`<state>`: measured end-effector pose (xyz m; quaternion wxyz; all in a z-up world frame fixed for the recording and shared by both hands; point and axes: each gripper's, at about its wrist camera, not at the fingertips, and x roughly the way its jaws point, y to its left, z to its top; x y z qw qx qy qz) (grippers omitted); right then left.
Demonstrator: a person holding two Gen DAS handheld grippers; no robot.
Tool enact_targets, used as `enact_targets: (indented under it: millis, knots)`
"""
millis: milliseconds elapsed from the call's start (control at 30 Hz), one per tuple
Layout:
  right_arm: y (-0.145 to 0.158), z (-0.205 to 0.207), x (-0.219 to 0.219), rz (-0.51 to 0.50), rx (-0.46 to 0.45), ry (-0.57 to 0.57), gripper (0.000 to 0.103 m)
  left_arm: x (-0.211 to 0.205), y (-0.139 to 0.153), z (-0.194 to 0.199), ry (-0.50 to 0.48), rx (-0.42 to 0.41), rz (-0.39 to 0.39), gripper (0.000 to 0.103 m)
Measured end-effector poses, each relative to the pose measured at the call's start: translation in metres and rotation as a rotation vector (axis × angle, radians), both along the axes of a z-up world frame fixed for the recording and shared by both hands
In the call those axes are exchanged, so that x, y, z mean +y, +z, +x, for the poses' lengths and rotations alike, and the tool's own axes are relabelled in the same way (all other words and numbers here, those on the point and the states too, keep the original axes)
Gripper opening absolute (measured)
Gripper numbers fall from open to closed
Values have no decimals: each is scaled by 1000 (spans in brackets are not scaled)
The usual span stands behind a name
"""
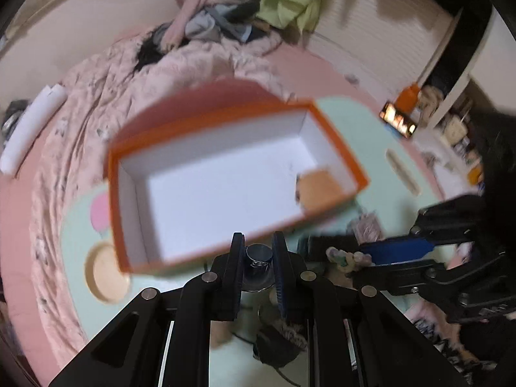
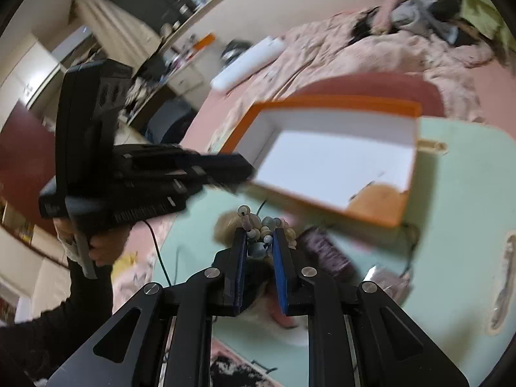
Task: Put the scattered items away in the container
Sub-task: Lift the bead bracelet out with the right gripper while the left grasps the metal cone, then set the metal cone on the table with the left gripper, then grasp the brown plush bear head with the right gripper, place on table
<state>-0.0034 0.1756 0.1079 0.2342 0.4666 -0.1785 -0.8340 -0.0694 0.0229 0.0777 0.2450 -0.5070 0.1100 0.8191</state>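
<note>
**Two Grippers, Each Loaded, Beside One Orange Box**

Pink bedding (image 1: 106, 74) filled most of the room, rumpled around one mint-green tray table (image 1: 380, 148) that carried the work. Behind the table lay one heap of clothes (image 1: 209, 22), pink, grey and dark pieces mixed, with one yellow-green cloth at its edge. One white roll (image 1: 30, 129) rested on the bedding, off to the left of the table in the left wrist view.

On the table stood one orange box (image 1: 338, 142), open-topped, white inside. Inside the box, one tan item (image 1: 319, 190) sat against its right-hand corner; blur hid what it was. One lit phone (image 1: 398, 119) lay beyond the box's far right corner.

Two grippers were at work. The left gripper (image 1: 258, 259) hung over the box's near rim, its jaws clamped on one small silvery cylinder (image 1: 259, 258), which sat outside the box, just at that rim. The right gripper (image 2: 260, 242) was near the box's front edge, its jaws pressed onto one string of pale beads (image 2: 264, 224), held above the table and also outside the box. A hand (image 2: 103, 245) in a dark sleeve grasped the left gripper's handle.

Near the box's front edge a few soft items remained on the table, among them one purplish bundle (image 2: 325, 248); blur kept their exact number uncertain.
</note>
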Motion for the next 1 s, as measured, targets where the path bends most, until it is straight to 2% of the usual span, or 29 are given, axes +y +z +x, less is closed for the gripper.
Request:
enact_targets:
  millis: [67, 167, 233, 267, 300, 400, 467, 533, 567, 633, 833, 900, 1000]
  knots:
    - [-9, 0, -11, 31, -25, 10, 18, -3, -20, 5, 43, -3, 5, 16]
    - [-23, -3, -21, 81, -70, 14, 19, -9, -34, 12, 85, -1, 59, 18]
    - [-27, -1, -22, 109, -85, 25, 22, -13, -37, 18, 106, 25, 82, 30]
    - [-27, 1, -23, 128, -82, 28, 23, -15, -36, 21, 111, 45, 88, 40]
    - [-24, 3, -23, 147, -74, 27, 24, -18, -33, 26, 116, 73, 94, 49]
    - [-4, 8, -15, 188, -8, 4, 24, -27, -19, 32, 137, 154, 123, 57]
    - [16, 4, -4, 202, 37, -30, 25, -37, -12, 33, 167, 149, 177, 63]
    - [30, -11, 6, 232, 37, -60, 27, -48, -10, 31, 201, 129, 230, 65]
    - [32, -25, 10, 263, 0, -62, 27, -52, -10, 32, 215, 124, 261, 65]
    - [22, -56, 14, 353, -136, -52, 27, -58, -11, 35, 230, 123, 295, 65]
    - [-17, -115, 7, 496, -409, 42, 27, -61, -23, 43, 241, 96, 327, 65]
    - [-31, -122, 3, 576, -471, 51, 27, -62, -27, 43, 249, 89, 337, 65]
    - [-52, -129, -3, 712, -510, 30, 29, -65, -29, 42, 253, 80, 362, 65]
